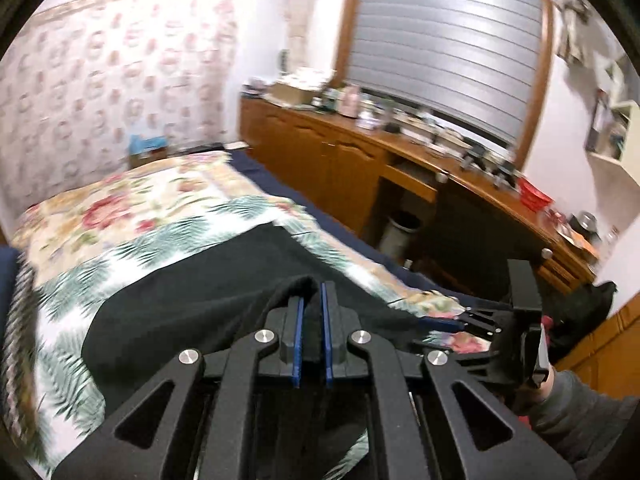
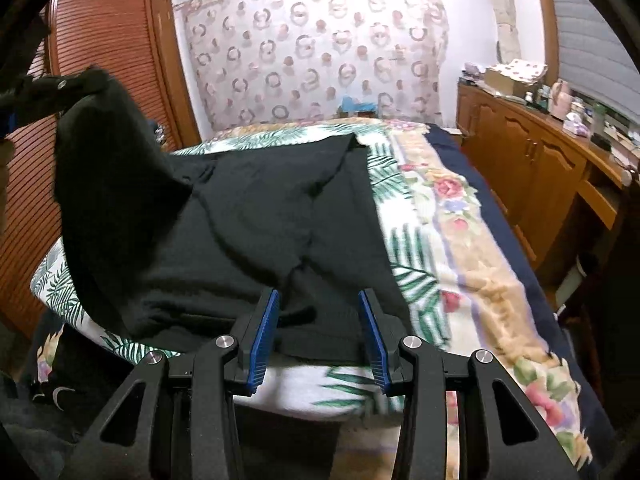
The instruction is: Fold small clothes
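The black garment (image 2: 248, 216) lay spread across the leaf-print blanket (image 2: 408, 272) on the bed, its near hem toward you and one corner pulled up off the bedding at the far left. You had that raised corner pinched in your left gripper (image 1: 311, 300): its blue pads (image 1: 297, 340) stood close together with dark cloth bunched between them, and the fabric draped down from there onto the blanket. Your right gripper (image 2: 320, 300) sat at the near hem with its fingers (image 2: 264, 332) spread wide, straddling the edge of the cloth and clamping nothing. Beyond the garment, the floral blanket (image 2: 492, 280) ran along the bed's right side over a navy sheet (image 2: 480, 184). A wooden cabinet (image 2: 532, 168) crowded with small items lined the wall to the right, under a shuttered window (image 1: 444, 40).
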